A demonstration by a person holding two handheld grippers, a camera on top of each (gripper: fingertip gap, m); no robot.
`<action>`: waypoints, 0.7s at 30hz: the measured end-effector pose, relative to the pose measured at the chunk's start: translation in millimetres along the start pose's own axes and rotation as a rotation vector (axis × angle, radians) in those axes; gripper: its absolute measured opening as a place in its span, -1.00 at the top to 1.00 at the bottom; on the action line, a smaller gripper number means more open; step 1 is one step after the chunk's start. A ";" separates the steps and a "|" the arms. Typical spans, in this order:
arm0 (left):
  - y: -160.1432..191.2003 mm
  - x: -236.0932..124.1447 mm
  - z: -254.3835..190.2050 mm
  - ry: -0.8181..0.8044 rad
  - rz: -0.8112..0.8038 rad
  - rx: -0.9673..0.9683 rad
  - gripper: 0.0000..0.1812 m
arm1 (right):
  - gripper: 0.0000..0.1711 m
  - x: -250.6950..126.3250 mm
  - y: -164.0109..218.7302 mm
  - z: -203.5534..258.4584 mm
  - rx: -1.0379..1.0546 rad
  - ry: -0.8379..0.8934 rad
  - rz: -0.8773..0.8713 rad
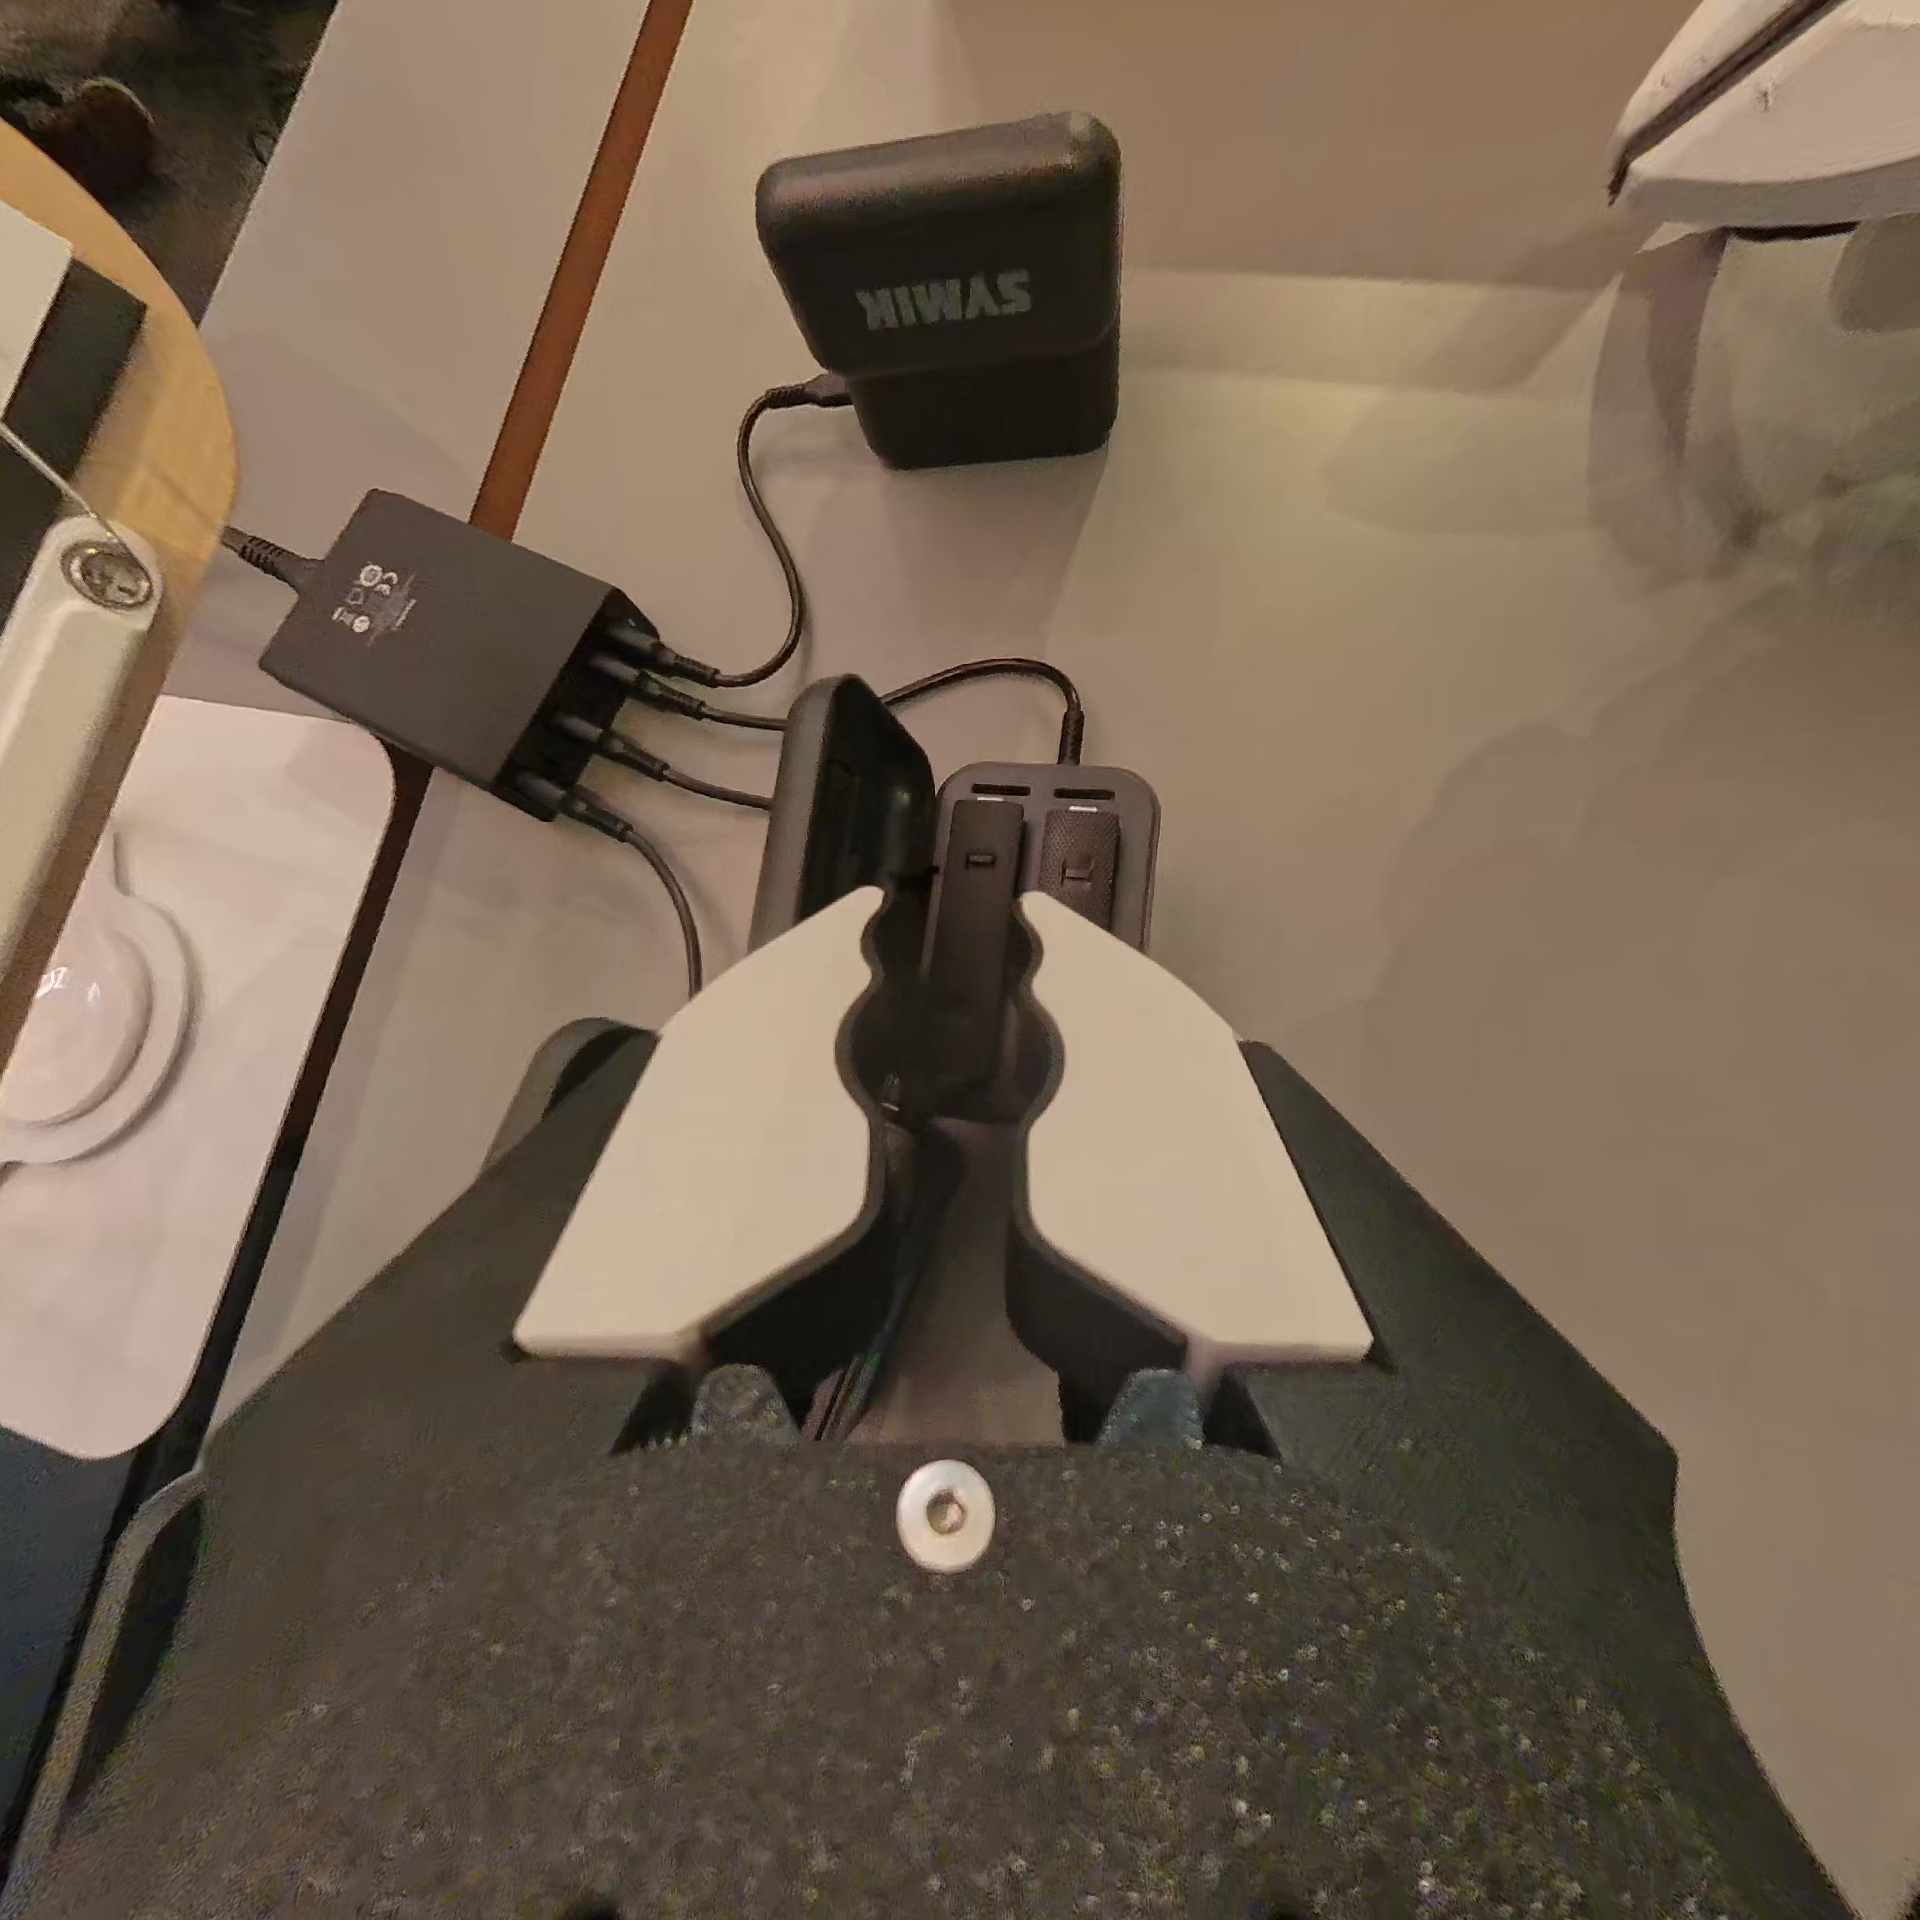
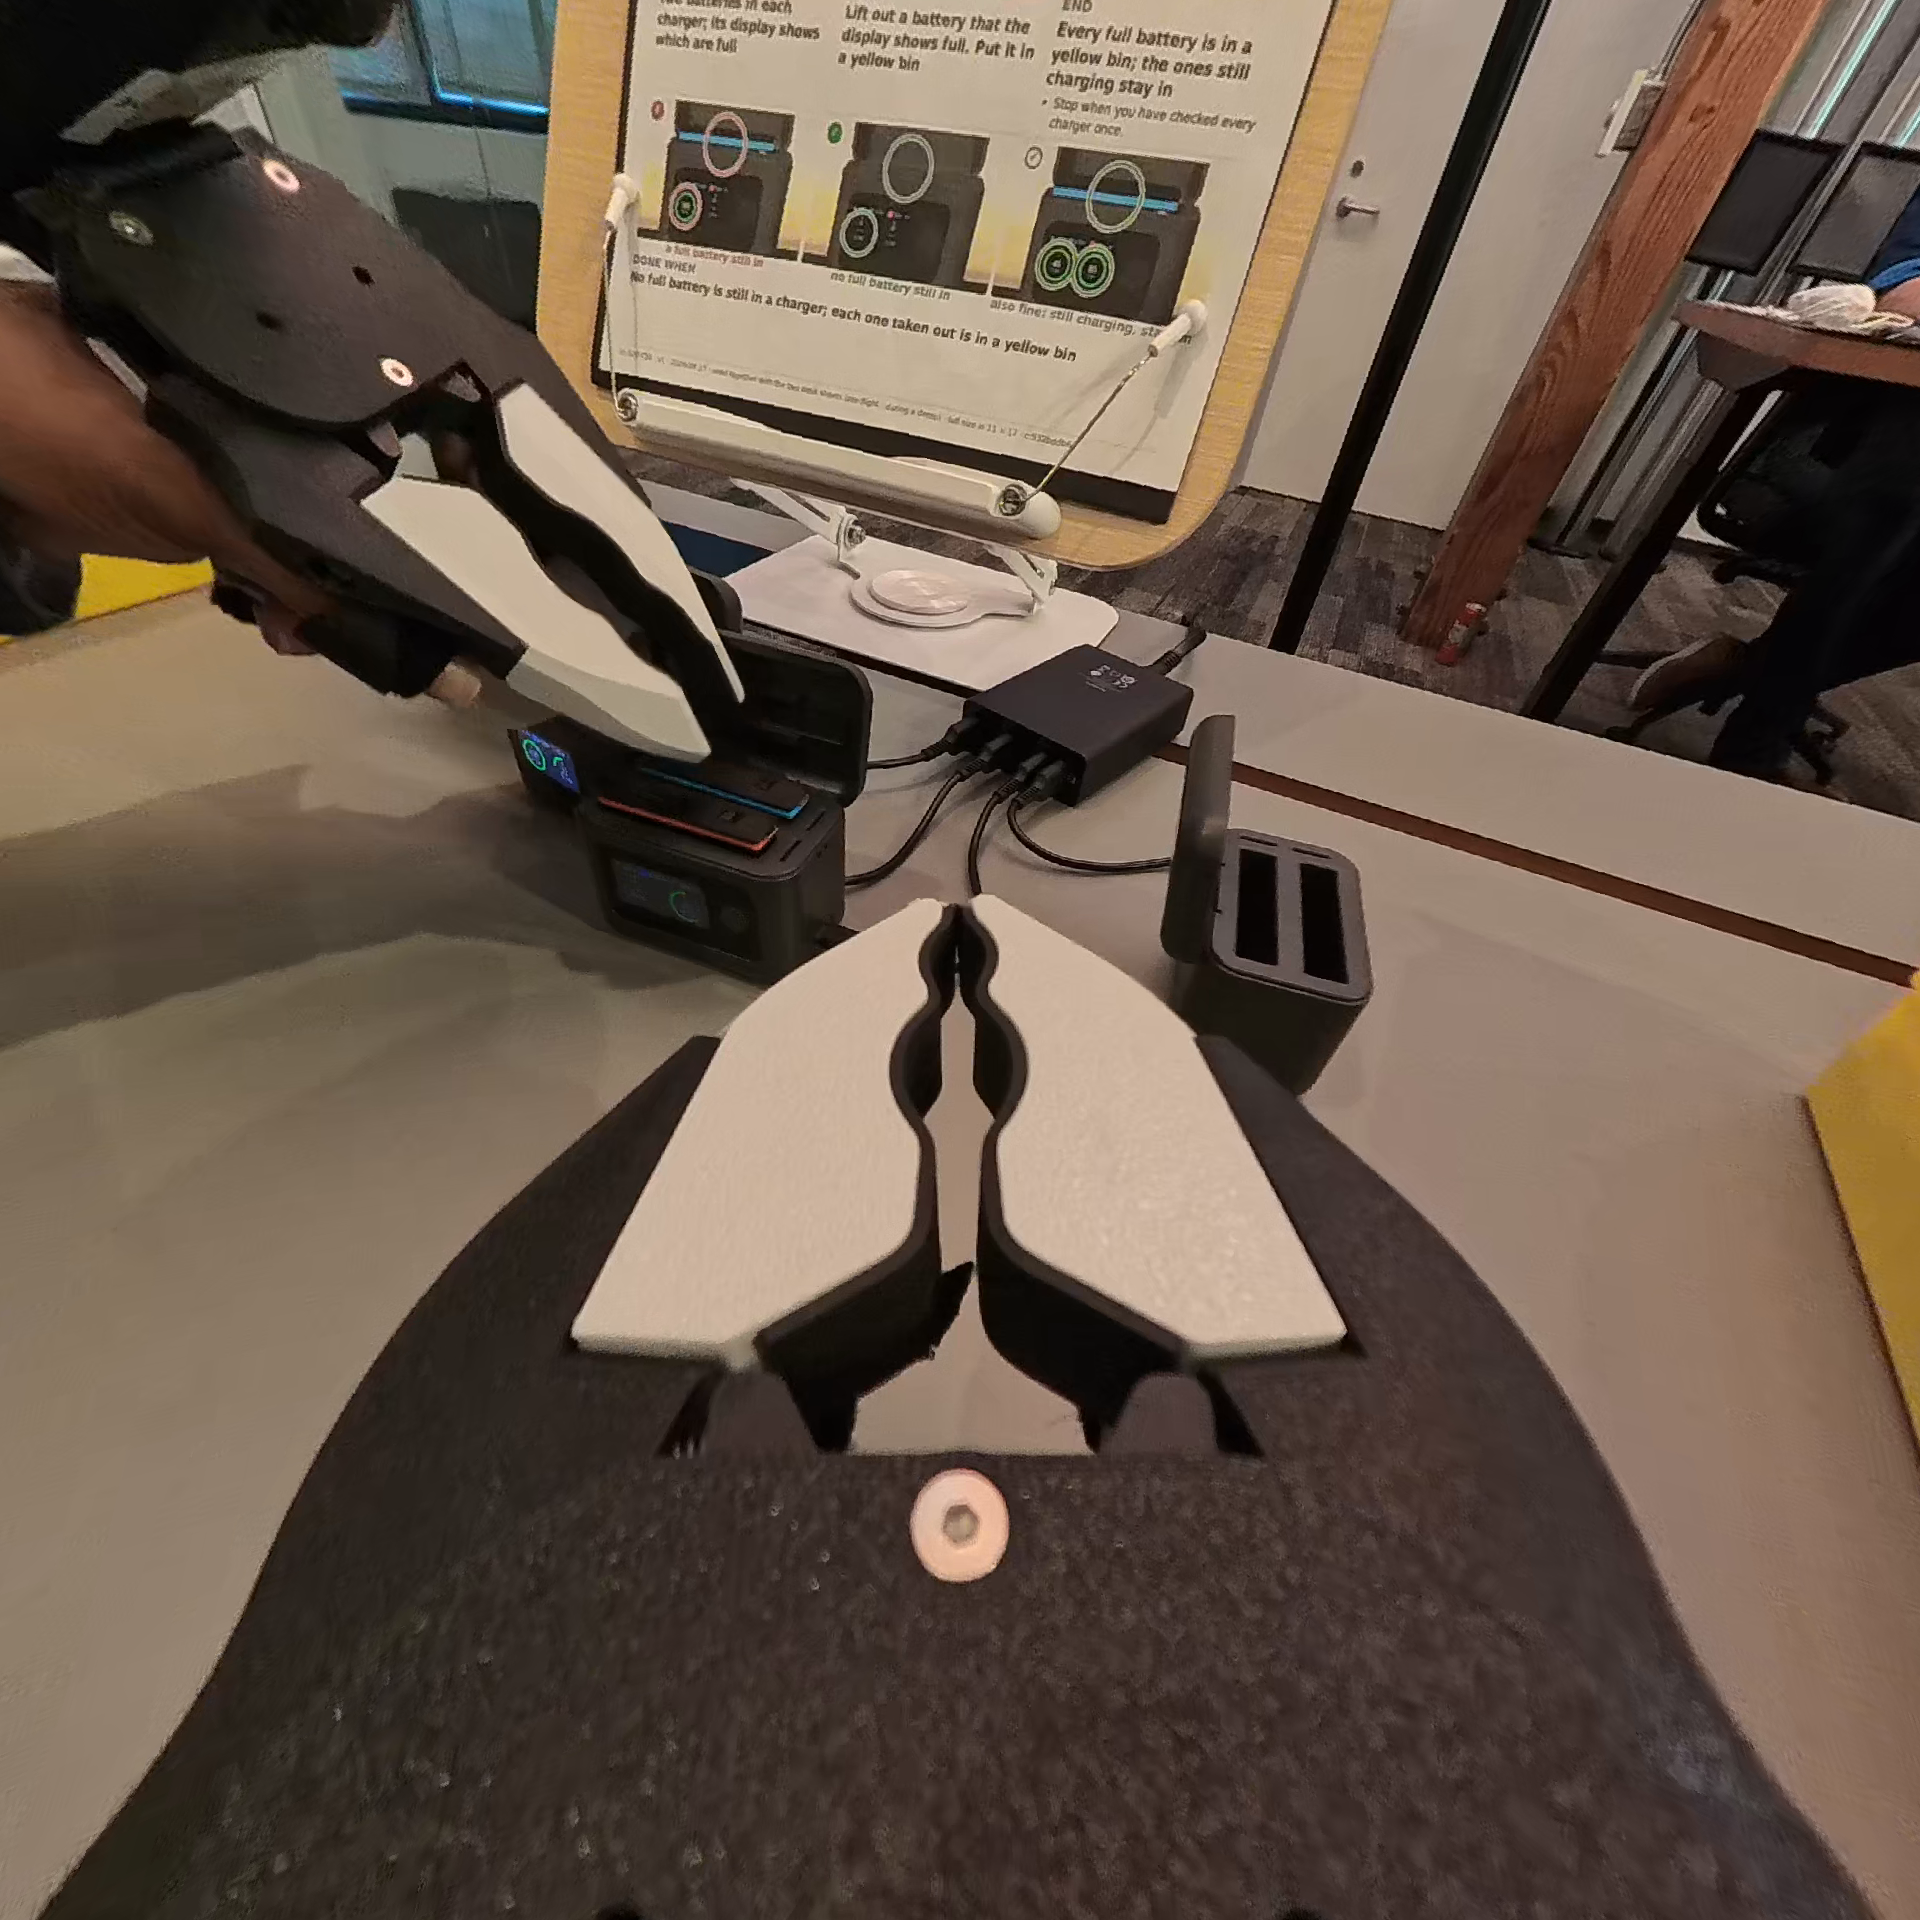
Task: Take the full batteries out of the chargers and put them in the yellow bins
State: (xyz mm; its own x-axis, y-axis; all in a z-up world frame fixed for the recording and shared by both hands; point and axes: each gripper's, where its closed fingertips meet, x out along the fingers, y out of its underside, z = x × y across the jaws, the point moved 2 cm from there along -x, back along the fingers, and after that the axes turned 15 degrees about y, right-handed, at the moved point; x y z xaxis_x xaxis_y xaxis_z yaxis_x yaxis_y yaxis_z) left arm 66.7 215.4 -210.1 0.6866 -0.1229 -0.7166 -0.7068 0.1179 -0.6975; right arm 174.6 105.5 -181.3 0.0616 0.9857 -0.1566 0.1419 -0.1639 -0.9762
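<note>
Left wrist view: fingers (image 1: 951,914) clenched on upright battery (image 1: 968,925); right fingers (image 2: 954,914) clenched, empty.

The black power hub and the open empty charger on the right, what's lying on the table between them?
In the right wrist view, only black cables cross the grey table from the power hub toward the empty charger.

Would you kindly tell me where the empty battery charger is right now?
In the right wrist view, the empty charger stands lid-open on the table's right, just right of the black USB power hub and its cables, left of the yellow bin.
</note>
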 end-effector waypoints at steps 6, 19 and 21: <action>5.9 2.7 6.8 -0.103 0.127 0.017 0.99 | 1.00 0.2 1.7 3.5 -0.011 -0.016 0.008; 8.3 7.7 4.2 -0.189 0.329 0.148 1.00 | 1.00 1.1 5.1 7.2 -0.018 -0.031 0.024; 7.7 8.4 3.2 -0.221 0.389 0.208 1.00 | 1.00 1.2 5.2 7.9 -0.019 -0.033 0.025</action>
State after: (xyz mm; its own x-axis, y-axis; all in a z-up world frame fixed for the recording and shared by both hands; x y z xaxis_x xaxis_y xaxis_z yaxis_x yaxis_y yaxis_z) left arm 67.6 218.4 -221.5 0.4138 0.1782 -0.8927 -0.8845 0.3108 -0.3479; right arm 167.7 106.1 -187.8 0.0327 0.9820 -0.1859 0.1597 -0.1887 -0.9690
